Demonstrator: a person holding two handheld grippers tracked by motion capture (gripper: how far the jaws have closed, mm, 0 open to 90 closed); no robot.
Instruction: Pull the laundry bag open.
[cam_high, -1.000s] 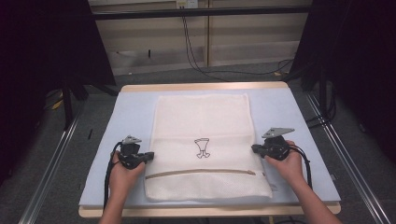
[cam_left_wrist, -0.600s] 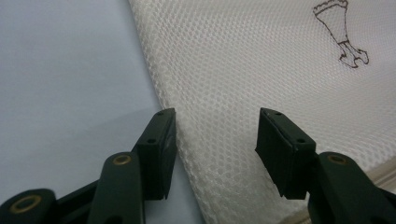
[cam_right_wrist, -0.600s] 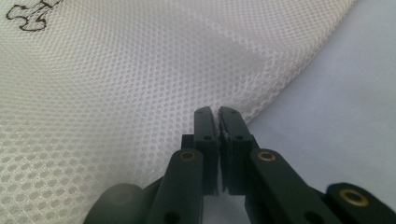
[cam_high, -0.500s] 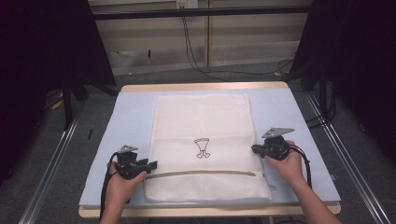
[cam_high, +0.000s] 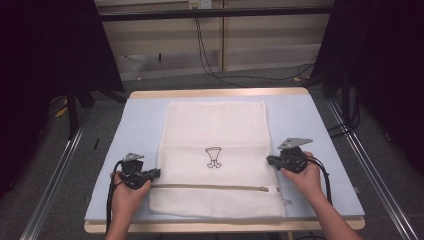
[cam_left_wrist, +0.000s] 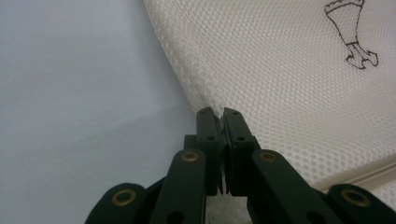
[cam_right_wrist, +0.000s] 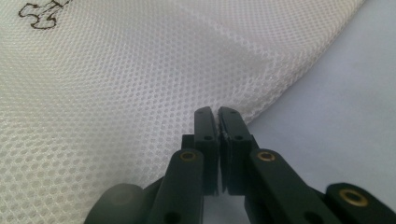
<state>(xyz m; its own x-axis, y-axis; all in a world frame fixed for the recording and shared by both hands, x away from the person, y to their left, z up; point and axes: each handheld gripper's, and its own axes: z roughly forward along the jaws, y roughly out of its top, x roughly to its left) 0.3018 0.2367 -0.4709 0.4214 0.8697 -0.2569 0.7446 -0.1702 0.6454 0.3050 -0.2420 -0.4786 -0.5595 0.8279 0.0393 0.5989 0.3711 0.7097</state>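
Covering most of the wooden table (cam_high: 215, 93) was a pale blue mat (cam_high: 135, 135), and flat in the middle of that lay the white mesh laundry bag (cam_high: 215, 130), long way running away from the person, zipper (cam_high: 210, 187) crossing it near the close end and a little dark cup-shaped logo (cam_high: 214, 157) printed around the center. Both hands came in from the bottom edge, one on each side of the bag. The left gripper (cam_high: 154, 173) sat at the bag's left edge just above the zipper line; its jaws had just been closing, and in the left gripper view it (cam_left_wrist: 219, 113) was pinched tight on the mesh edge, with a sliver of fabric caught between the tips. The right gripper (cam_high: 270, 160) was at the opposite edge, a bit farther up the bag, and in the right gripper view it (cam_right_wrist: 217, 112) was clamped on the mesh border the same way, blue mat showing just beside it.
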